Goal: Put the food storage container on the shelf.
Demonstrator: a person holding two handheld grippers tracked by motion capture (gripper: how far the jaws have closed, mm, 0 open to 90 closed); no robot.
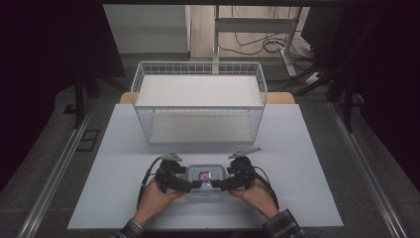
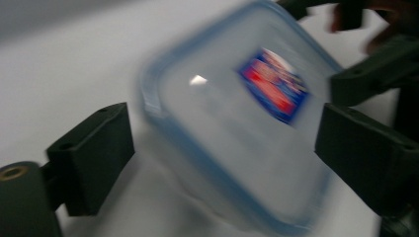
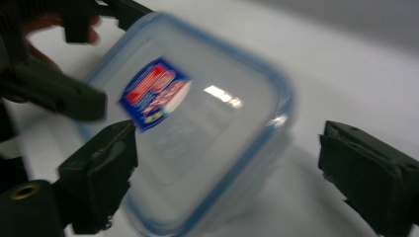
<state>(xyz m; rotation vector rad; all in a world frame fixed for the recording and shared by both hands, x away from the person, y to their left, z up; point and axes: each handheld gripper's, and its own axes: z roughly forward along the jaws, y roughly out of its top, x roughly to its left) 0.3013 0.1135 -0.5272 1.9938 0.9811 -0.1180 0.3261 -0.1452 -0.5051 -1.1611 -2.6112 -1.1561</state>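
Observation:
A clear plastic food box (image 1: 205, 179) with a blue-rimmed lid and a red and blue label lies on the white table near its front edge. My left gripper (image 1: 190, 184) is at the box's left side and my right gripper (image 1: 223, 184) at its right side. In the left gripper view the box (image 2: 232, 138) sits between the spread jaws of my left gripper (image 2: 227, 133), which is open. In the right gripper view the box (image 3: 197, 133) likewise lies between the wide jaws of my right gripper (image 3: 232, 148), also open. Both close views are blurred by motion.
A white wire basket (image 1: 198, 63) stands on the table behind the box, a short way beyond the grippers. The white table top (image 1: 297, 148) stretches out to either side. Dark floor and metal rails border the table.

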